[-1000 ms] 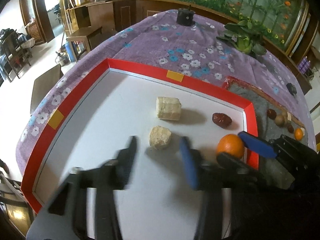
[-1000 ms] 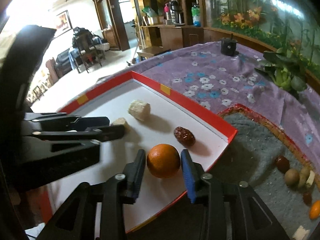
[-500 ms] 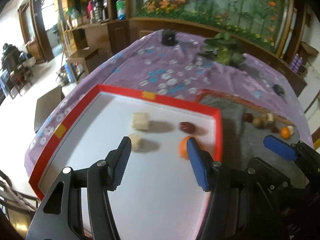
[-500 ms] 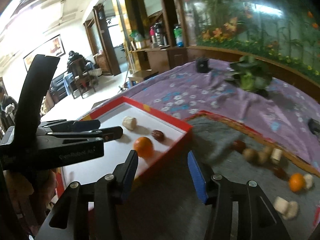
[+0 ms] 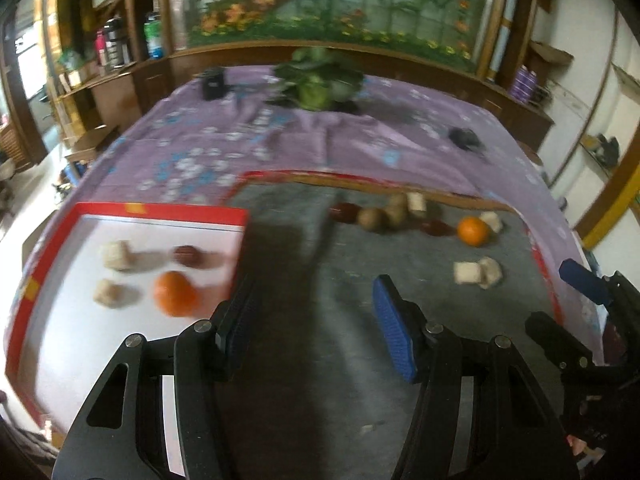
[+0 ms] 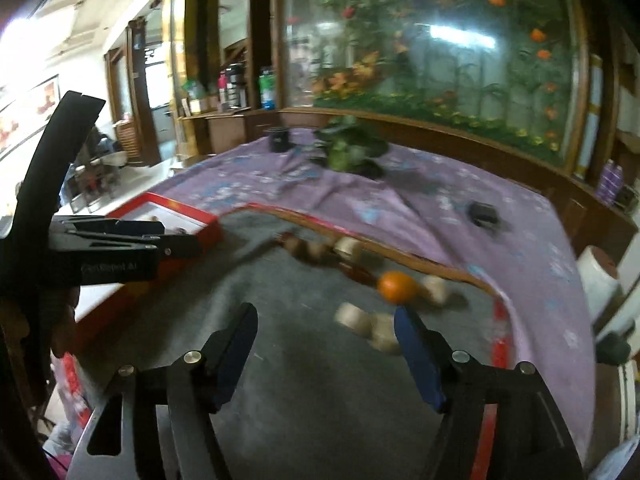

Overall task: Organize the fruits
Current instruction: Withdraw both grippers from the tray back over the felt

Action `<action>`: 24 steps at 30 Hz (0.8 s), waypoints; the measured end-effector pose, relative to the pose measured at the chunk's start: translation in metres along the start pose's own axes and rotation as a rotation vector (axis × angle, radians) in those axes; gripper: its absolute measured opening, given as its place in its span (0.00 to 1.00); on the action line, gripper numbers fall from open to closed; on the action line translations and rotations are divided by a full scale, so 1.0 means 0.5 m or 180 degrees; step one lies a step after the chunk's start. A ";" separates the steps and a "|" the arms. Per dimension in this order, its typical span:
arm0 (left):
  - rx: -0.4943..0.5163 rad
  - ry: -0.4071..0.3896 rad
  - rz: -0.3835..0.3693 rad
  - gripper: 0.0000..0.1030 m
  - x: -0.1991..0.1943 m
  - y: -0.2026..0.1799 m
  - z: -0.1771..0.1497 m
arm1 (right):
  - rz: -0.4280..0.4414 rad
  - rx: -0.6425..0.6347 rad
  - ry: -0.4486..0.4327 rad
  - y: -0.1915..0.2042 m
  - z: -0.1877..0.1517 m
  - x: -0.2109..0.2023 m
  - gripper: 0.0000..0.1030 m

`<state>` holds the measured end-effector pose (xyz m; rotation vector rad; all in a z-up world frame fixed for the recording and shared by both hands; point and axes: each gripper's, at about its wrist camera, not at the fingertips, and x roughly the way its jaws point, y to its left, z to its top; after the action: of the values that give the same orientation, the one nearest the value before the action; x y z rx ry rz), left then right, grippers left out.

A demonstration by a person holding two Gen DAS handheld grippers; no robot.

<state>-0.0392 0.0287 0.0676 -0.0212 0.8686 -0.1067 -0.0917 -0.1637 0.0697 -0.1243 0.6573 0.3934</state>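
A red-rimmed white tray [image 5: 168,213] at the left holds an orange [image 5: 175,294], a dark red date [image 5: 186,256] and two pale cut pieces [image 5: 116,255]. On the grey mat [image 5: 320,340] lie a second orange [image 5: 473,231] [image 6: 398,286], brown round fruits [image 5: 370,219], dates and pale pieces [image 5: 476,272] [image 6: 366,322]. My left gripper [image 5: 312,328] is open and empty above the mat beside the tray's right rim. My right gripper [image 6: 326,354] is open and empty above the mat, short of the pale pieces.
A purple flowered cloth [image 5: 280,148] covers the table. A green plant [image 5: 316,84], a black cup [image 5: 212,84] and a small dark object [image 5: 464,138] sit at the back. The mat has a red border [image 6: 498,344]. A white roll [image 6: 598,276] stands off the right edge.
The right gripper let go of the orange in the tray, opened and swung right over the mat. The left gripper also pulled back and moved right, from over the tray to the mat.
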 end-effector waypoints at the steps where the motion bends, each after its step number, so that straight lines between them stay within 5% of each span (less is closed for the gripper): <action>1: 0.0036 0.0013 -0.0031 0.56 0.007 -0.016 0.001 | -0.0030 0.0051 0.0031 -0.015 -0.009 -0.003 0.67; 14: 0.0219 0.0293 -0.0323 0.56 0.088 -0.164 0.023 | -0.0128 0.0417 0.0181 -0.131 -0.065 -0.010 0.67; 24: 0.0441 0.0486 -0.0101 0.56 0.153 -0.199 0.036 | -0.0024 0.0521 0.0183 -0.147 -0.064 0.003 0.67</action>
<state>0.0151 -0.0788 0.0271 0.1040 1.0119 -0.2002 -0.0801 -0.2382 0.0426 0.0176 0.7428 0.3283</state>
